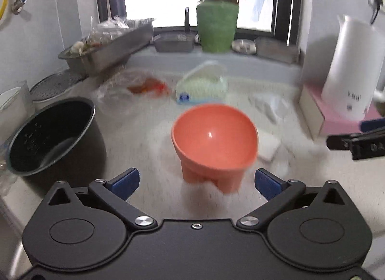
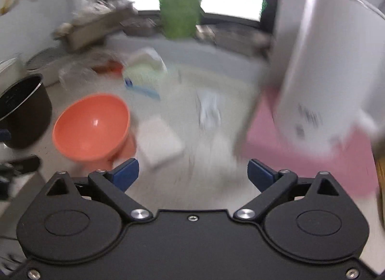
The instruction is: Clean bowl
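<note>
An orange footed bowl (image 1: 214, 140) stands on the pale counter, its slanted mouth facing me, nothing visible inside. My left gripper (image 1: 196, 182) is open just in front of it, blue pads wide apart, not touching it. In the right wrist view the bowl (image 2: 92, 127) sits at the left, and a white sponge-like block (image 2: 160, 144) lies beside its foot. My right gripper (image 2: 193, 174) is open over bare counter, to the right of the block, holding nothing. The right gripper's black body (image 1: 358, 141) shows at the left wrist view's right edge.
A black pot (image 1: 53, 138) stands left of the bowl. A tissue pack (image 1: 201, 86), a plastic bag (image 1: 134, 86) and crumpled paper (image 2: 209, 109) lie behind. A white kettle (image 2: 332, 75) on a pink box (image 2: 310, 159) stands at right. A green vase (image 1: 216, 25) and metal trays line the windowsill.
</note>
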The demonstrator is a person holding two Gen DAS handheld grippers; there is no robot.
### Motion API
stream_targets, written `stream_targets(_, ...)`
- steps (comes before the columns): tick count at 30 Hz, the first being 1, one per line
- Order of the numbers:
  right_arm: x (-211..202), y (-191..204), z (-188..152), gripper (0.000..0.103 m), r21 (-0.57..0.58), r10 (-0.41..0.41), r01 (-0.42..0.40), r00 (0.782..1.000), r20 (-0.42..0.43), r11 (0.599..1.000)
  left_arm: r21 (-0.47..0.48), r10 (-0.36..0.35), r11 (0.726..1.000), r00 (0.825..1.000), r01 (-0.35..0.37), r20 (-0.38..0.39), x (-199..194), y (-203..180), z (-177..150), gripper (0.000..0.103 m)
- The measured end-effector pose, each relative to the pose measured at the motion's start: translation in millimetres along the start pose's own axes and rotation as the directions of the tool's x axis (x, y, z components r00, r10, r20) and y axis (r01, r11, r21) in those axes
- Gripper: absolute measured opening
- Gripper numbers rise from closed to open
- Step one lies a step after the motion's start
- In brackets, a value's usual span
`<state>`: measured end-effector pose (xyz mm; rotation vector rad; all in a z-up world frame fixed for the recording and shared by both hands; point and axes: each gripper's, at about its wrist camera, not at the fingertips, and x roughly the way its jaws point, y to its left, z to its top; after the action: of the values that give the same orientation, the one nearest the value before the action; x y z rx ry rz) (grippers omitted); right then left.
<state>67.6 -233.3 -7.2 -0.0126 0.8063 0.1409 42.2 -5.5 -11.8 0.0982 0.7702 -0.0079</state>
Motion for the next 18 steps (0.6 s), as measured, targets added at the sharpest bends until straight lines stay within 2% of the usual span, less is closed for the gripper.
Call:
stream_targets(2, -13, 7, -7, 0.099, -0.009, -0.009, 0.009, 1.0, -0.014, 1.0, 0.007, 0.044, 0.999, 0.993, -0.044, -0.107, -3, -7, 0, 0.103)
stream_targets(3, -17, 8, -8, 0.099, -0.016, 0.003, -0.004, 1.0, -0.027, 1.0, 0.003, 0.031, 1.0, 0.99, -0.031, -0.136, -8, -9, 0, 0.103)
stream_targets(9, -31, 8, -6, 0.099, -0.041, 0.053, -0.056, 0.996, -0.065, 0.998, -0.009, 0.024, 1.0, 0.984, -0.026, -0.177, -22, -9, 10, 0.103)
stream_targets(13, -32, 5, 0, 0.099, -0.024, 0.076, -0.078, 0.994, -0.08, 0.997, -0.072, 0.008, 0.997, 0.978, -0.024, -0.21, -22, -3, 12, 0.103)
stream_targets(18, -32, 12, 1, 0.099, -0.052, 0.091, -0.094, 0.994, -0.066, 0.994, -0.094, 0.004, 0.995, 0.979, -0.024, -0.205, -25, -3, 14, 0.103)
